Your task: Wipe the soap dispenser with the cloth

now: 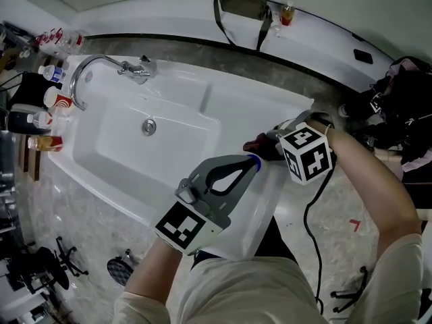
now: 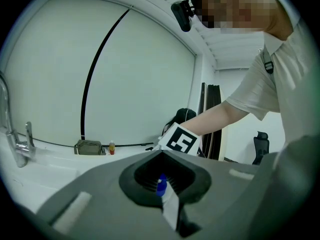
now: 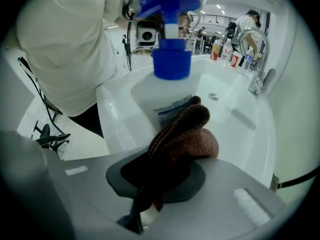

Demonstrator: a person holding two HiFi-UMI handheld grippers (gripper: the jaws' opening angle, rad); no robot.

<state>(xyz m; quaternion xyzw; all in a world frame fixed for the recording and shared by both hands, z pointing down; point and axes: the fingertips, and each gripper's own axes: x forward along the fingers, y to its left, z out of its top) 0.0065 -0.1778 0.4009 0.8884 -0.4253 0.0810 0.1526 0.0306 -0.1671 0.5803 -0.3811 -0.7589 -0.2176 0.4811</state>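
**Gloss, chrome and knit**

The soap dispenser (image 3: 170,39), a translucent white plastic bottle with a blue plastic pump, is smooth and glossy. Its printed label (image 3: 172,111) looks like thin film or paper. The cloth (image 3: 187,131), a brown ribbed knit, is rough, soft and matt. The left tongs (image 1: 250,164) and right tongs (image 1: 273,144) are matt grey plastic with a darker, duller lining. Their black-and-white marker cubes (image 1: 307,154) are flat matt. The white sink basin (image 1: 121,140) is smooth and highly glossy, and the curved tap (image 1: 137,69) is polished chrome metal. The bench (image 1: 81,201) is mottled grey stone with a slight sheen.
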